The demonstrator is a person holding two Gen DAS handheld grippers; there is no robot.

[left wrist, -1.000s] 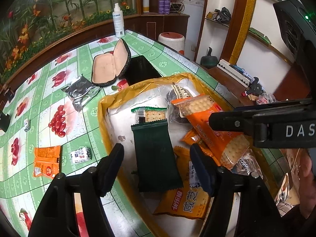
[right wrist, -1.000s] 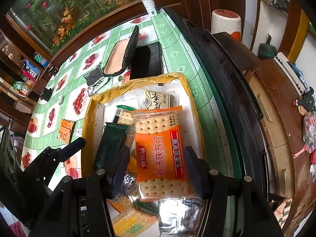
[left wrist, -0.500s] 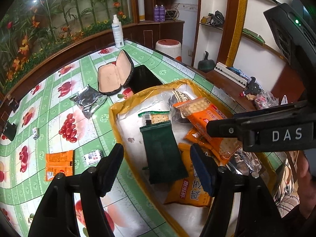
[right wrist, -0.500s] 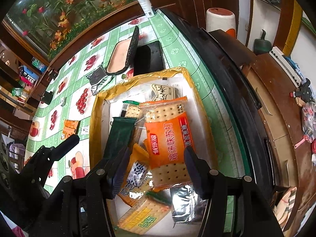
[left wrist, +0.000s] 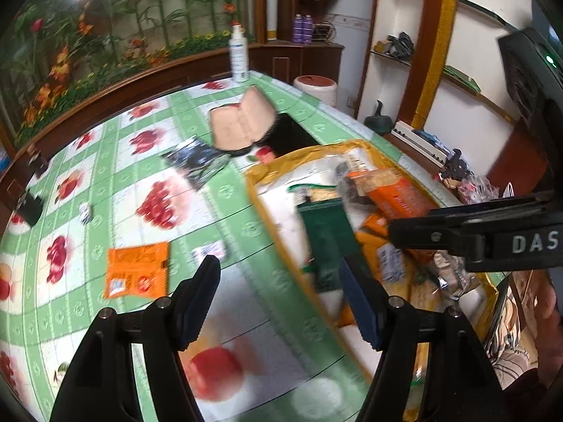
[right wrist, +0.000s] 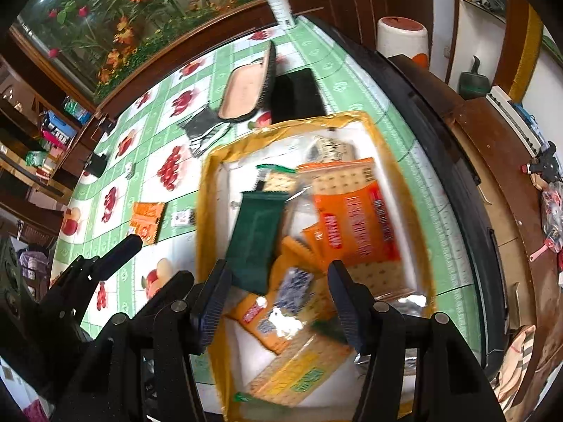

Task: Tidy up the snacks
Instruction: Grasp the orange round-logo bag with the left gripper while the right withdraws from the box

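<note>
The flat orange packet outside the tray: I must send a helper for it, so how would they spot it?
Start at the yellow-rimmed tray of snacks on the green fruit-print tablecloth. To the left of its rim, on the cloth, lies a flat square orange packet beside a small white wrapped sweet. It is the only orange pack outside the tray.
</note>
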